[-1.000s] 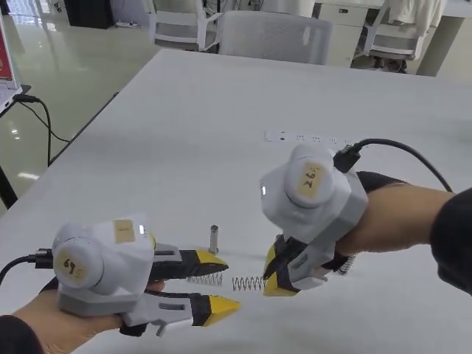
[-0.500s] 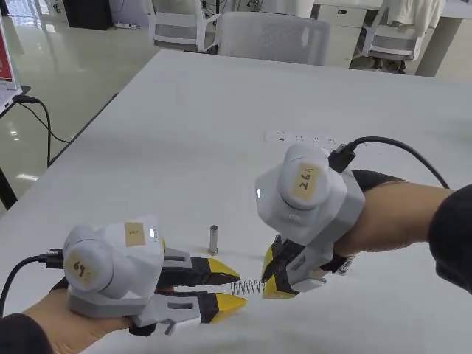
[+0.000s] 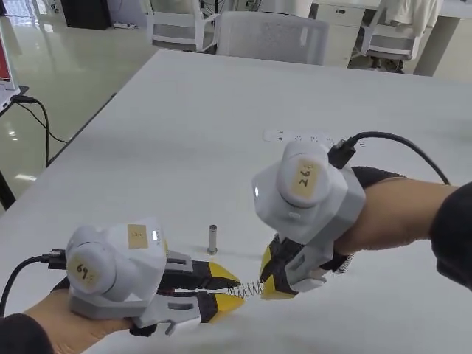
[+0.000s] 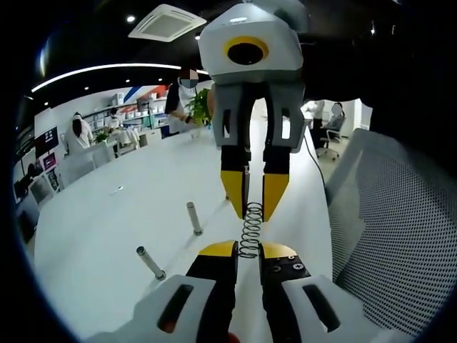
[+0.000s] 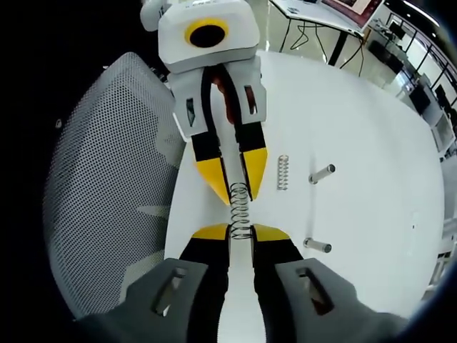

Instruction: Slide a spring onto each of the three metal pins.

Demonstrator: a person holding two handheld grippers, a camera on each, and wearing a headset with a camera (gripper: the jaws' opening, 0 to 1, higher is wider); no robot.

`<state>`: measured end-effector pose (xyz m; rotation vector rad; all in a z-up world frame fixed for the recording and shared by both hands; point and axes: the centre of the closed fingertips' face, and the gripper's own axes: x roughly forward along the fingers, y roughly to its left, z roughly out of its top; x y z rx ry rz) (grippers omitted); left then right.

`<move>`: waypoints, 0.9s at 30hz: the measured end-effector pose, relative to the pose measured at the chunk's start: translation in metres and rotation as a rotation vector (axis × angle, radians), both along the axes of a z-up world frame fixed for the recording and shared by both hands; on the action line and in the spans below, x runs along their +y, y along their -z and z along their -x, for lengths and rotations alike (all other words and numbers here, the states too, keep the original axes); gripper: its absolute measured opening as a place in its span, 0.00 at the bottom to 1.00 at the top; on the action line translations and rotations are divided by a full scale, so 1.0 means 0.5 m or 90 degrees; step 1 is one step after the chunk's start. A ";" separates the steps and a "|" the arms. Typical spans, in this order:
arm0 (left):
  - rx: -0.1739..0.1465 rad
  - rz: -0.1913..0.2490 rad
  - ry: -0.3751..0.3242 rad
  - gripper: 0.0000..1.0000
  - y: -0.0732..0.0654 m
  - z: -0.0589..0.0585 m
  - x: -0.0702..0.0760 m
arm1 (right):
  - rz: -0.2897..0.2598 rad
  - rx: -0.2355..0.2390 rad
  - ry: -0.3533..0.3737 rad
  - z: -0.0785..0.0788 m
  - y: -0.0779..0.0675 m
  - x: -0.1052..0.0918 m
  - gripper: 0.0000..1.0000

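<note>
A small wire spring (image 3: 249,288) (image 4: 248,227) (image 5: 240,207) is stretched in the air between the two grippers, just above the white table (image 3: 221,147). My left gripper (image 3: 230,289) (image 4: 248,250) is shut on one end. Facing it, my right gripper (image 3: 267,280) (image 5: 240,232) is shut on the other end. One short metal pin (image 3: 213,240) stands upright just beyond the tips. The left gripper view has two pins (image 4: 193,218) (image 4: 150,262); the right gripper view has two pins (image 5: 322,173) (image 5: 316,246) and a second spring (image 5: 283,172) lying loose on the table.
A white power strip (image 3: 306,138) lies farther back on the table. Grey mesh chairs (image 3: 273,37) stand at the far edge, and a mesh chair (image 4: 400,214) (image 5: 107,179) is close to the near edge. A black cable (image 3: 398,144) trails from the right gripper.
My left gripper has moved right toward the right gripper and its jaws have narrowed from open onto the free end of the spring. The right gripper has barely shifted.
</note>
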<state>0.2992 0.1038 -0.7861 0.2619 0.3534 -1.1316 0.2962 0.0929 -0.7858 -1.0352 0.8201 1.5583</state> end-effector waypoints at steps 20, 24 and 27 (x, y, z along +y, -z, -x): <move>-0.008 0.001 -0.006 0.09 -0.001 -0.007 0.001 | -0.038 -0.016 -0.006 0.005 -0.040 0.031 0.13; -0.010 0.003 -0.007 0.08 -0.003 -0.009 0.000 | -0.048 -0.016 -0.006 0.006 -0.047 0.039 0.13; -0.010 0.008 -0.007 0.08 -0.006 -0.009 -0.001 | -0.059 -0.015 -0.005 0.007 -0.055 0.046 0.13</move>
